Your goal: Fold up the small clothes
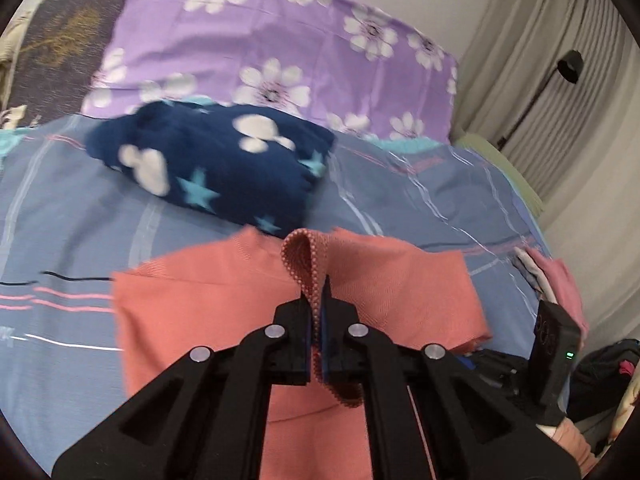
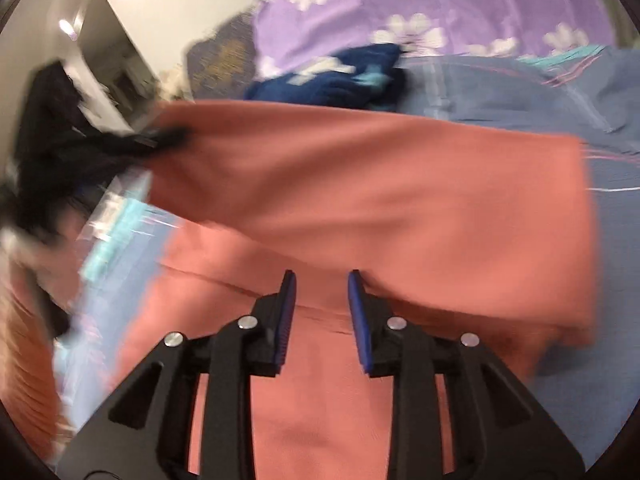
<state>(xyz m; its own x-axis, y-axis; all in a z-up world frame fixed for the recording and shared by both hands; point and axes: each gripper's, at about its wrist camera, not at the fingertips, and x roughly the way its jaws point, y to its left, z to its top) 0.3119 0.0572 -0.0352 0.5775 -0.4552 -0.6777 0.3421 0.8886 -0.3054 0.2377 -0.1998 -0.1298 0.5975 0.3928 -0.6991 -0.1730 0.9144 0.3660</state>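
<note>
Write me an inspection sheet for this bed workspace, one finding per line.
Surface: bed cover, blue-grey with pale stripes, wrinkled.
Job's things: salmon-pink garment spread on the cover; one trimmed edge lifted into a loop.
Clutter: navy blanket with white shapes and stars, bunched behind the garment; purple flowered pillow beyond it; more pinkish clothes at the right edge.
Grippers: left tongs shut on the garment's trimmed edge; right tongs open above the garment, nothing between the pads.
Cables: nothing seen.
Surroundings: grey curtain and a black lamp at the right; dark bags beside the bed.
</note>
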